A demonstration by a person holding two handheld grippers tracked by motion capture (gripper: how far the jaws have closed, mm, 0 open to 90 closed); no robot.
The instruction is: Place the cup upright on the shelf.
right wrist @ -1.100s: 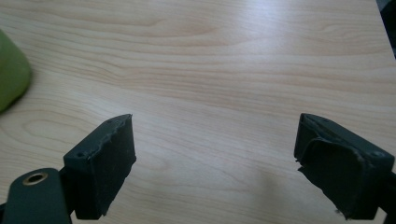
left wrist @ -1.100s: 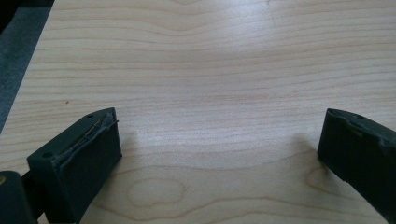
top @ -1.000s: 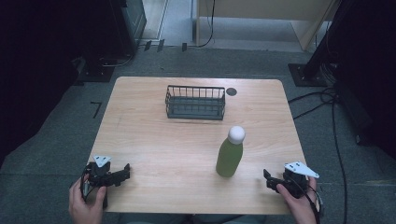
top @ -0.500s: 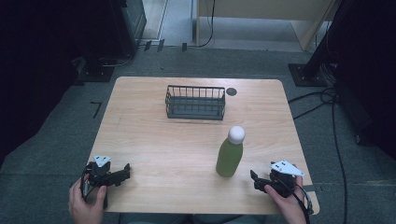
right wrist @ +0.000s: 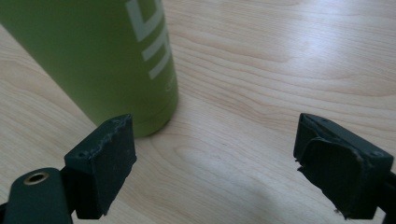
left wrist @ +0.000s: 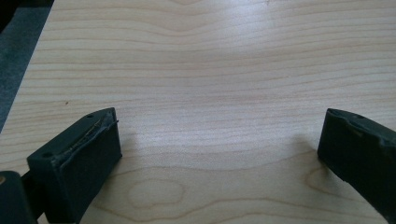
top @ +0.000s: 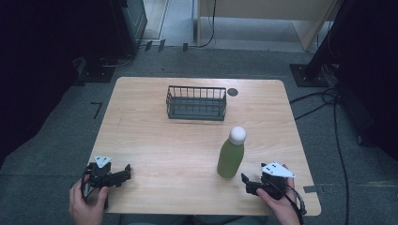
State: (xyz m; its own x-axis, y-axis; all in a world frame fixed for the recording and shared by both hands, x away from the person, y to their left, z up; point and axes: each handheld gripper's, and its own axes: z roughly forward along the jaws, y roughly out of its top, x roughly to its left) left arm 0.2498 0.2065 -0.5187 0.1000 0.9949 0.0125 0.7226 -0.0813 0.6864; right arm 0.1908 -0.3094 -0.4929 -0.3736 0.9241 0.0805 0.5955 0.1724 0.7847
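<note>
We see our left gripper (left wrist: 219,154) low over the bare wooden table (left wrist: 210,70), its two black jaws standing wide apart with nothing but wood grain between them.

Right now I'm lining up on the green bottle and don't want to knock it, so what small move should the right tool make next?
Probably slide the right tool a little toward the green bottle and centre it: the jaws stand open, but the bottle sits off to one side, not between them.
</note>
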